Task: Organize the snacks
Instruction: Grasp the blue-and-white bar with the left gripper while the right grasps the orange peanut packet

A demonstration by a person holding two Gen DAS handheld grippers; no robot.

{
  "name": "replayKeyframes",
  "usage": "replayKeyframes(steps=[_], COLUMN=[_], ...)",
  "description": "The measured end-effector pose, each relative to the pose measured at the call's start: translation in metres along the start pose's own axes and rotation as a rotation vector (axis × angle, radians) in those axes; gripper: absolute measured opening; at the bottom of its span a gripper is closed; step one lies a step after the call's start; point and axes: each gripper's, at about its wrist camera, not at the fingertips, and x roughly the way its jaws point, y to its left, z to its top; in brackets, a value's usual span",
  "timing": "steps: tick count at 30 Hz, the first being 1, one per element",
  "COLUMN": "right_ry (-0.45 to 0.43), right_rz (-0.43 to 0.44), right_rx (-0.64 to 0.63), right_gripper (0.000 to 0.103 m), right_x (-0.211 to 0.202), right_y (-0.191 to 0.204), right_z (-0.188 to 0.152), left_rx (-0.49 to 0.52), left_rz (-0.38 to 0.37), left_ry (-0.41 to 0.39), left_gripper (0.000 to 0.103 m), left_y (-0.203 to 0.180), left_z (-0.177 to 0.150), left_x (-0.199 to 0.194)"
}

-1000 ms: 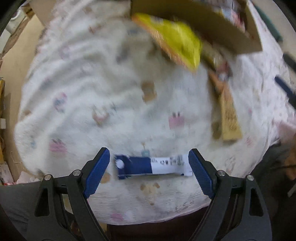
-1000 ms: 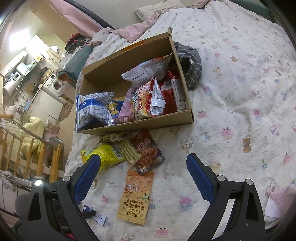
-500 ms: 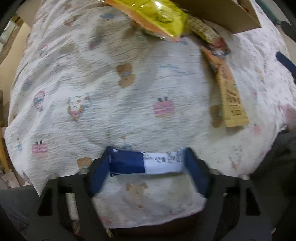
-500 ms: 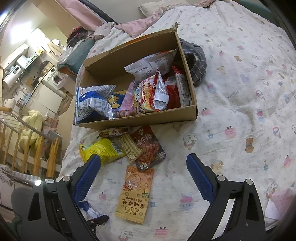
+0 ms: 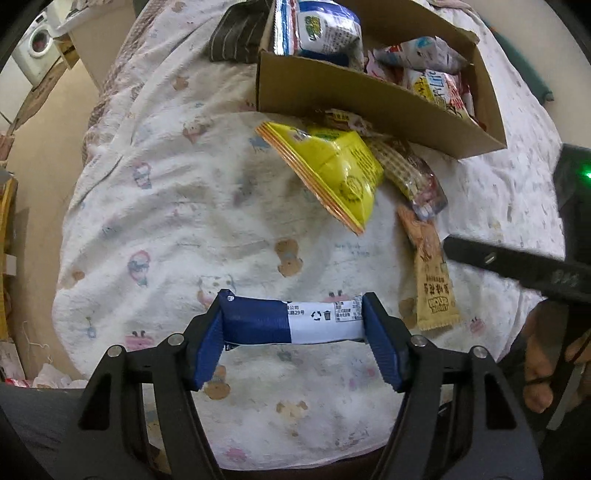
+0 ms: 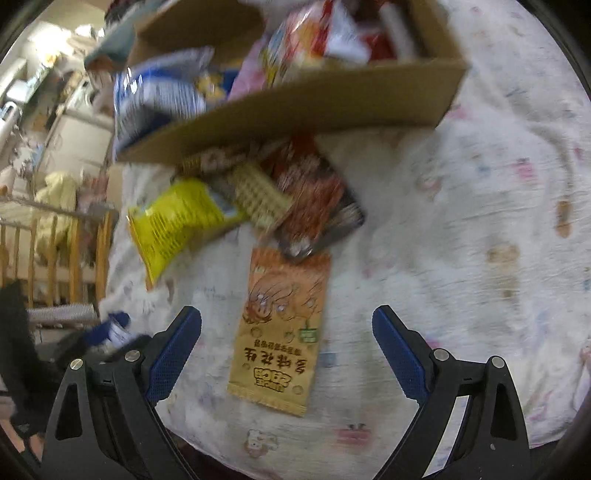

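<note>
A blue and white snack bar (image 5: 291,320) is clamped lengthwise between the pads of my left gripper (image 5: 293,317), whose jaws are still closing, and it hangs just above the bed. My right gripper (image 6: 286,317) is open over an orange peanut packet (image 6: 280,332), which lies flat between its fingers without touching them. Beyond the packet lie a yellow bag (image 6: 173,225), a waffle cracker pack (image 6: 258,199) and a red-brown packet (image 6: 310,195). Behind them stands a cardboard box (image 5: 351,96) holding several snack bags. The right wrist view is blurred.
A white patterned bedspread (image 5: 184,206) covers the bed. A striped cloth (image 5: 240,33) lies left of the box. A wooden rail (image 6: 55,258) stands off the bed's left edge. A hand (image 5: 539,354) holds the right gripper's body at the right of the left wrist view.
The left jaws closed onto the blue and white bar and lifted it, and the box came into that view. The right gripper dropped toward the orange packet.
</note>
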Motion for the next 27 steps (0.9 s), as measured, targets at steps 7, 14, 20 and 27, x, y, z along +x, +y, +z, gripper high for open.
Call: replayKeyframes(steps=[7, 14, 20, 27], right_ry=[0.065, 0.062, 0.076, 0.036], right_rz=[-0.087, -0.108, -0.051, 0.021], right_rx=[-0.051, -0.149, -0.192, -0.217], right_gripper=[0.074, 0.048, 0.044, 0.041], right_x=[0.029, 0.028, 0.021, -0.009], right_y=[0.021, 0.034, 0.031, 0.02], right_z=[0.009, 0.0, -0.017, -0.037], left_rx=[-0.052, -0.065, -0.064, -0.065], left_rz=[-0.008, -0.005, -0.001, 0.009], left_ry=[-0.003, -0.015, -0.023, -0.039], left_gripper=[0.066, 0.066, 0.066, 0.066], left_y=[0.034, 0.036, 0.033, 0.029], left_z=[0.009, 0.013, 0.014, 0.014], left_x=[0.002, 0.001, 0.002, 0.0])
